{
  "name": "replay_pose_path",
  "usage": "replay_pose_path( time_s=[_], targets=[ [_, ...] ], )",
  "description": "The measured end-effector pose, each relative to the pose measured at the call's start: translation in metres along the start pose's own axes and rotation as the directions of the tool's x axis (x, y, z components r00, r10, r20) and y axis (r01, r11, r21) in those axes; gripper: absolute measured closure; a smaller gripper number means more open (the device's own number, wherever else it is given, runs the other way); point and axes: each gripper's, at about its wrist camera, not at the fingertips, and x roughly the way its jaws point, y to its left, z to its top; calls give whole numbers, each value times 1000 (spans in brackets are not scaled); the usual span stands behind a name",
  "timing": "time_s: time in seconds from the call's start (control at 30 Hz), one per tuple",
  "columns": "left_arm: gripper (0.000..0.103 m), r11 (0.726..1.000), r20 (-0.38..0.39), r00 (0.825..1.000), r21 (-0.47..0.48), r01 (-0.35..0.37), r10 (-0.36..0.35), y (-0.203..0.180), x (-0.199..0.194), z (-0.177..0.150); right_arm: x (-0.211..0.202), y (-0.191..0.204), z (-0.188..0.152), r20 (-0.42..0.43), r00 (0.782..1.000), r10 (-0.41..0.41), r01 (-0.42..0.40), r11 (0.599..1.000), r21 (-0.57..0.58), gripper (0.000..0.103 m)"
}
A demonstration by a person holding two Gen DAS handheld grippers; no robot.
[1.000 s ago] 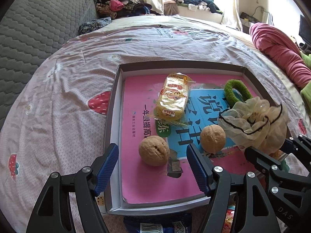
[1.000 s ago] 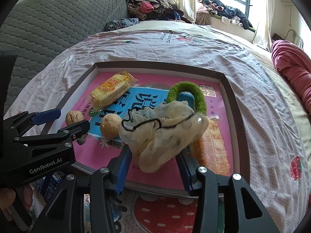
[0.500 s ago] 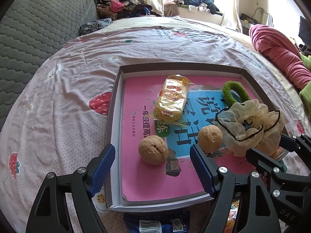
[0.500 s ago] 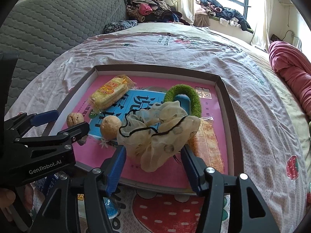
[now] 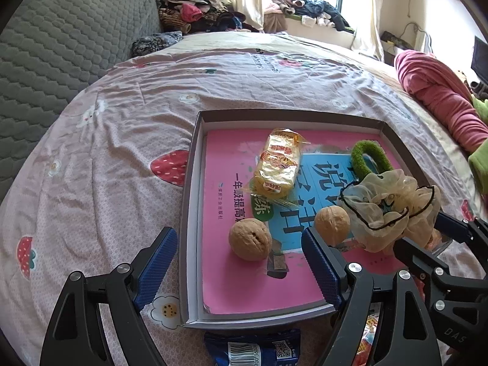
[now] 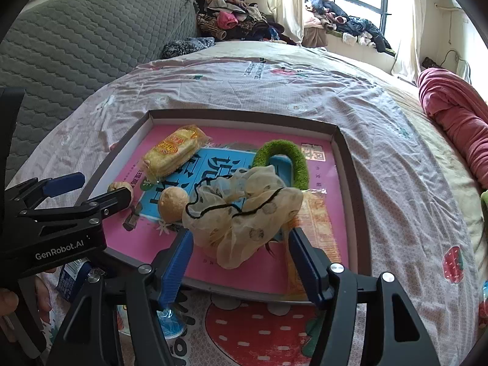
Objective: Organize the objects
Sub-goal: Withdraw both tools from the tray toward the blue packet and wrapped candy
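A grey-rimmed tray (image 5: 189, 213) on the bed holds a pink book. A walnut (image 5: 250, 239) rests on the book, just ahead of my left gripper (image 5: 241, 265). Its jaws are opening and stand well clear of the nut on both sides. A second walnut (image 5: 331, 225) lies to the right, beside a cream scrunchie (image 6: 244, 219). The scrunchie lies in the tray between the blue pads of my right gripper (image 6: 241, 267). Those jaws are opening too and no longer squeeze it. A yellow snack pack (image 5: 279, 164) and a green scrunchie (image 6: 280, 152) lie further back.
An orange packet (image 6: 317, 222) lies in the tray's right part. A blue packet (image 5: 253, 350) sits under the tray's near edge. A pink blanket (image 5: 439, 100) is on the right, a grey quilted headboard (image 6: 76, 45) on the left. A person's hand (image 6: 9, 302) holds the left gripper.
Both pairs of jaws have widened. The right pads came off the cream scrunchie, which sank and spread on the tray. The walnut ahead of the left gripper stayed put.
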Motion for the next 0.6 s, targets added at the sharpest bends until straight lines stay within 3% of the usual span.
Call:
replay_pose_path(
  time_s=[0.33, 0.6],
  targets=[
    [18, 1000, 23, 1000, 7, 8, -8, -3, -12, 2, -15, -1, 4, 57, 998, -19, 19, 1000, 4, 31],
    [18, 1000, 58, 998, -4, -11, 11, -4, -38, 3, -43, 2, 12, 132, 991, -25, 23, 1000, 20, 19]
  ],
)
